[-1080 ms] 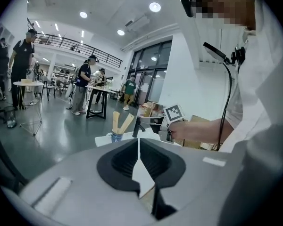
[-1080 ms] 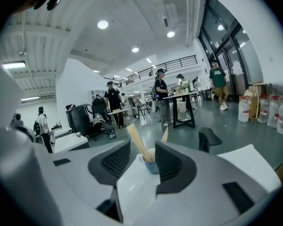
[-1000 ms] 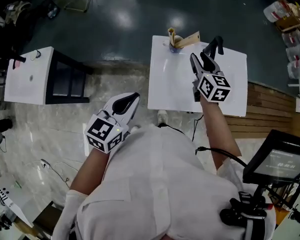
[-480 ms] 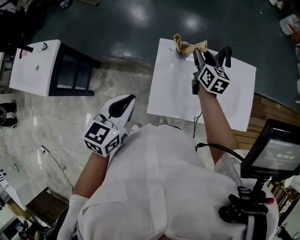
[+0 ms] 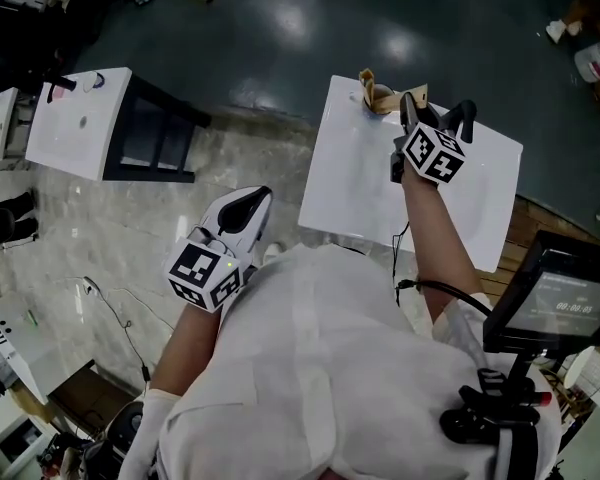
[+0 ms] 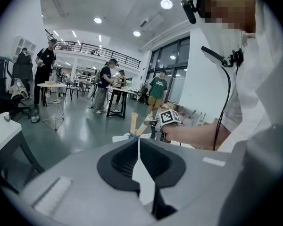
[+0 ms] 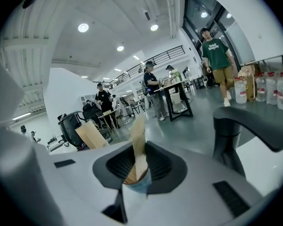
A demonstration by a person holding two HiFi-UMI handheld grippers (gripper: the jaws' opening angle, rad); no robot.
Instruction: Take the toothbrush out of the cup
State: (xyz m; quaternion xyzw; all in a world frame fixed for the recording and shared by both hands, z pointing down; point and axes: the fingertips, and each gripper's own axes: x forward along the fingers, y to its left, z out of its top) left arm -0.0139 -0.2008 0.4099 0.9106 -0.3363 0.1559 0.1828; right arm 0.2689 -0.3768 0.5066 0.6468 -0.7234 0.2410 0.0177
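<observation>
Currently the right gripper [image 7: 137, 166] is gripping the tan, flat-handled toothbrush [image 7: 139, 142] that is standing in the small pale-blue round cup [image 7: 135, 185]. Its jaws have just been closing and are now pressing the handle just above the cup's rim. The left gripper [image 5: 263, 197] is hanging clenched and empty, well apart from the cup. Risk: the jaw tips are sitting so close to the cup's rim that a slanted pull is likely to drag or tip the unsteadied cup. A second tan stick [image 7: 91, 136] leaning beside the cup could snag too. Only the right gripper view is showing the handle between the pads. The head view is hiding that contact behind the gripper, but it is showing the cup at a far corner of the white rectangular table [image 5: 350, 190].
</observation>
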